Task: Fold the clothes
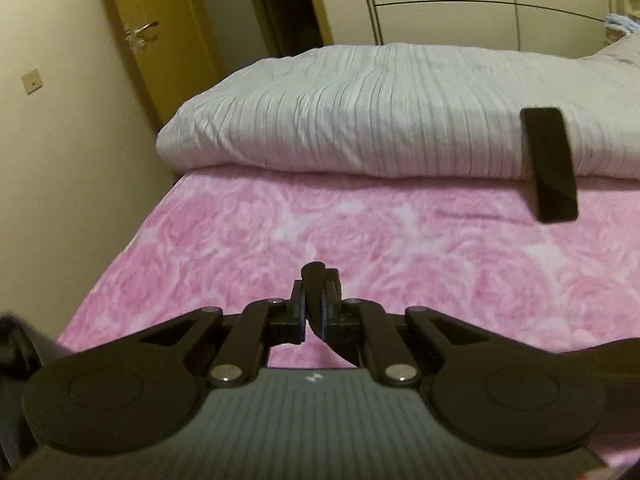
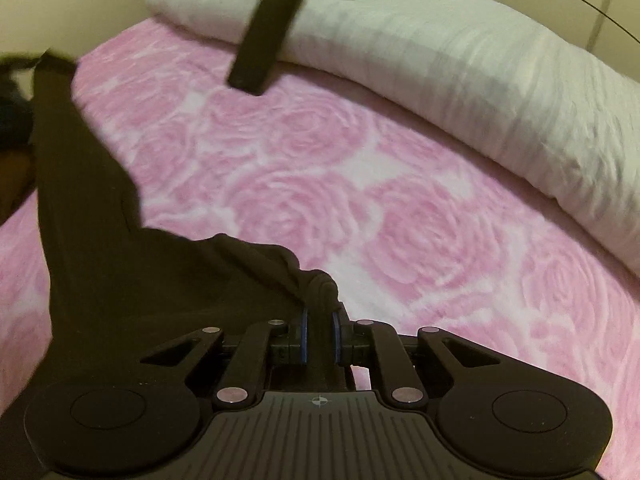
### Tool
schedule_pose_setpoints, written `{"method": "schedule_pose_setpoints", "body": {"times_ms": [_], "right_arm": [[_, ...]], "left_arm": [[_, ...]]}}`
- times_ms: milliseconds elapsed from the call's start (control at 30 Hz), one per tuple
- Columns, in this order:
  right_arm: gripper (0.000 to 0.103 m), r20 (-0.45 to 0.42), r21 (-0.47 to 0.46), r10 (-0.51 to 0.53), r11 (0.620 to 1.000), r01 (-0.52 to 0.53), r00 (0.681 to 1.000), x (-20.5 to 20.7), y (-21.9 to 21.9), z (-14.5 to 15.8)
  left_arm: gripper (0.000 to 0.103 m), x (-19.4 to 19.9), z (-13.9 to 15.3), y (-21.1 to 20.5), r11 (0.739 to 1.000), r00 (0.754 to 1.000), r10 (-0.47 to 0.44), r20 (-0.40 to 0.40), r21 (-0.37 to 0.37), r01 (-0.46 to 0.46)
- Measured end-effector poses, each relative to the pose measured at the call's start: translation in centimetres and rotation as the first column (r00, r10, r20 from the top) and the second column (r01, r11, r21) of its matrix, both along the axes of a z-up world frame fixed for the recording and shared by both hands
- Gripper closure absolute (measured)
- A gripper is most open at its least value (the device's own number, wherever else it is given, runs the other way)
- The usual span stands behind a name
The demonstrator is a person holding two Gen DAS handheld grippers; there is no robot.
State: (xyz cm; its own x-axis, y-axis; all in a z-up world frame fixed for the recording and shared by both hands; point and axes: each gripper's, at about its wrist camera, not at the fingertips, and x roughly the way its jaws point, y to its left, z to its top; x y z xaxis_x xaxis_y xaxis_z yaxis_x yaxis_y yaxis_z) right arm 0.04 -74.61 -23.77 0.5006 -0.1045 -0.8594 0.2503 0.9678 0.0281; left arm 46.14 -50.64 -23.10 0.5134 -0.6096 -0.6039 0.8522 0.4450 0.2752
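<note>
From the left wrist, the left gripper is clenched on a thin fold of the dark garment — a small tongue of black cloth pokes up past the fingertips, and more of it slips down between the pads toward the camera. Beyond the tips the pink rose-patterned blanket spreads out, and farther ahead lies a folded white ribbed quilt. Ahead and to the right of the tool a flat black rectangular object leans against the quilt's near edge, its lower end on the blanket. Farther off, up and left, are a cream wall and a yellow-framed door.

From the right wrist, the right gripper is also pinched onto the dark garment — a bunched edge sits between the blue-rimmed pads and rises just above them. From the grip the cloth runs left and away from the tool in a long dark sheet over the blanket, reaching the far left edge. The same black rectangle lies ahead and slightly left, propped on the quilt.
</note>
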Motion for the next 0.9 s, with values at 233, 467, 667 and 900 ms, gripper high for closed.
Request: {"method": "schedule_pose_setpoints", "body": {"times_ms": [233, 467, 667, 900], "right_arm": [[0.093, 0.098, -0.076, -0.042, 0.996, 0.049, 0.994, 1.1, -0.3, 2.4], [0.092, -0.007, -0.032, -0.042, 0.999, 0.042, 0.999, 2.5, -0.1, -1.9], [0.056, 0.037, -0.018, -0.080, 0.997, 0.081, 0.996, 0.7, 0.6, -0.2], [0.045, 0.070, 0.005, -0.238, 0.971, 0.239, 0.969, -6.4, 0.9, 2.4]], "left_arm": [[0.097, 1.2, 2.4, 1.8, 0.993, 0.997, 0.057, 0.055, -0.105, -0.051], [0.090, 0.9, -4.2, 0.7, 0.972, 0.995, 0.089, 0.046, 0.215, -0.097], [0.075, -1.4, -3.3, 1.6, 0.963, 0.993, 0.050, 0.110, 0.257, -0.077], [0.068, -6.9, 1.9, 0.6, 0.993, 0.993, -0.036, 0.114, 0.116, 0.023]]}}
